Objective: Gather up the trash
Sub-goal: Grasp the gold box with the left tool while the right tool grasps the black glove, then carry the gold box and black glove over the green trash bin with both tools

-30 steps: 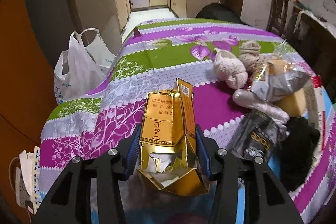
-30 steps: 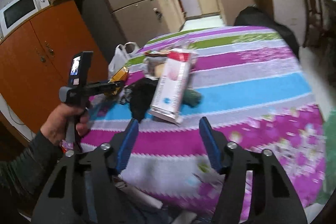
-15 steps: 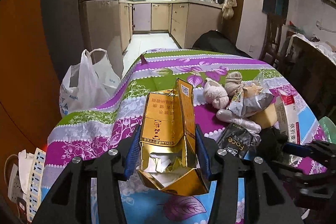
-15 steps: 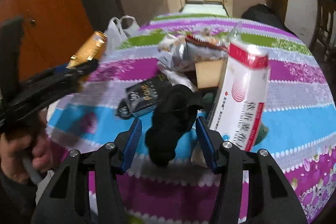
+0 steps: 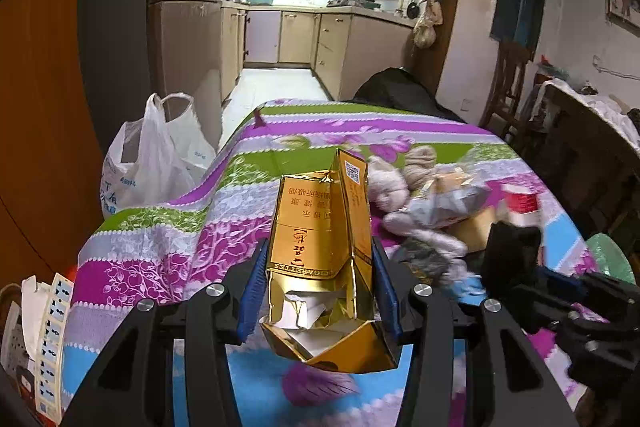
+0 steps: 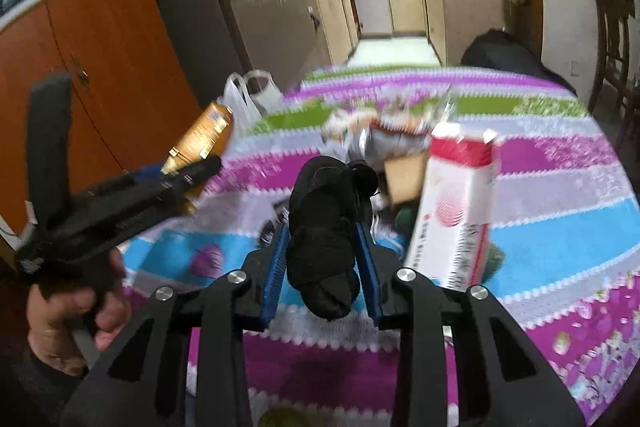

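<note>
My left gripper [image 5: 318, 287] is shut on a torn gold cigarette carton [image 5: 320, 239] and holds it above the near edge of the table; the carton also shows in the right wrist view [image 6: 204, 139]. My right gripper [image 6: 322, 259] is shut on a black bundle of cloth [image 6: 324, 227], lifted off the floral tablecloth [image 6: 560, 187]. The bundle shows at the right of the left wrist view [image 5: 512, 251]. A pile of trash [image 5: 436, 203] lies on the table: crumpled foil wrapper, pale wads, a dark packet.
A red-and-white carton [image 6: 456, 211] stands just right of my right gripper. A white plastic bag [image 5: 148, 163] hangs open at the table's far left edge. An orange cabinet [image 6: 100, 75] and a grey fridge [image 5: 188, 27] stand to the left. A chair [image 5: 508, 83] is at right.
My right gripper closed on the black cloth bundle and lifted it. My left gripper rose a little with the gold carton still held.
</note>
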Motion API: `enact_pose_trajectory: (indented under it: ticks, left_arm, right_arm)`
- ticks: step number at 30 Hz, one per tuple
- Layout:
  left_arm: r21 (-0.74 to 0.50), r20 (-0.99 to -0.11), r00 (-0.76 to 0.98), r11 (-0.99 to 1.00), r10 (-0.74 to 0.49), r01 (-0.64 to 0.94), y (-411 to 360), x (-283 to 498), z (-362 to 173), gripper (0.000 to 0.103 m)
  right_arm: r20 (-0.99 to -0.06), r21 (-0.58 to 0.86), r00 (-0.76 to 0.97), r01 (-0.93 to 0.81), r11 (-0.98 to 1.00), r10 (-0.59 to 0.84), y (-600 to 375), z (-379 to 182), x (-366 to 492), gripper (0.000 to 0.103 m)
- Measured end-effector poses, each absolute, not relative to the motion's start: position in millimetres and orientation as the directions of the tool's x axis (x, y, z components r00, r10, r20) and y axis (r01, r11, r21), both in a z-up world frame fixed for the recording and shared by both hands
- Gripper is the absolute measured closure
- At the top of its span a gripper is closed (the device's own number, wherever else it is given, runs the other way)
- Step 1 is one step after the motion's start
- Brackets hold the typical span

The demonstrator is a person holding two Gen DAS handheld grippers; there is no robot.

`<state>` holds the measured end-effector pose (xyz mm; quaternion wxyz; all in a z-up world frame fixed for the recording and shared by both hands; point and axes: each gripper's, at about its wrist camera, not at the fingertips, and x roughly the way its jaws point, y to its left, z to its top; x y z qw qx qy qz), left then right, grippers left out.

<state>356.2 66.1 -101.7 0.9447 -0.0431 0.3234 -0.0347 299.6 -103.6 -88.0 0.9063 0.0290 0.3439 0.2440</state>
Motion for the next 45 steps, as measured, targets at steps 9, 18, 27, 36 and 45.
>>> enact_pose_trajectory:
  ticks: [9,18,27,36,45]
  left_arm:
    - [-0.135,-0.544,0.756,0.927,-0.364,0.350,-66.1,327.5,-43.9,0.054]
    - [-0.173,-0.529,0.569,0.737,-0.629,0.653,-267.3,312.3,2.1,0.054]
    - [-0.231,-0.641,0.350,0.607,-0.683,0.761,-433.6,311.0,-3.1,0.054]
    - [-0.222,-0.782,0.251,0.631,-0.571,0.744,-522.8,353.8,-47.6,0.054]
    - [-0.202,-0.874,0.171,0.662,-0.454,0.722,-562.6,391.1,-101.5,0.053]
  right_arm:
    - [-0.457,0.195,0.834,-0.243,0.950,0.308,-239.9,-11.7,220.4,0.071]
    - [-0.451,0.122,0.893,0.084,0.989,-0.020,-418.8,30.4,155.8,0.071]
    - [-0.575,0.167,0.813,0.228,0.959,-0.093,-539.9,11.8,166.4,0.071]
    - [-0.756,0.242,0.654,0.277,0.930,0.002,-621.1,-33.8,200.8,0.071]
    - [-0.839,0.256,0.540,0.280,0.925,0.068,-631.0,-66.6,221.3,0.070]
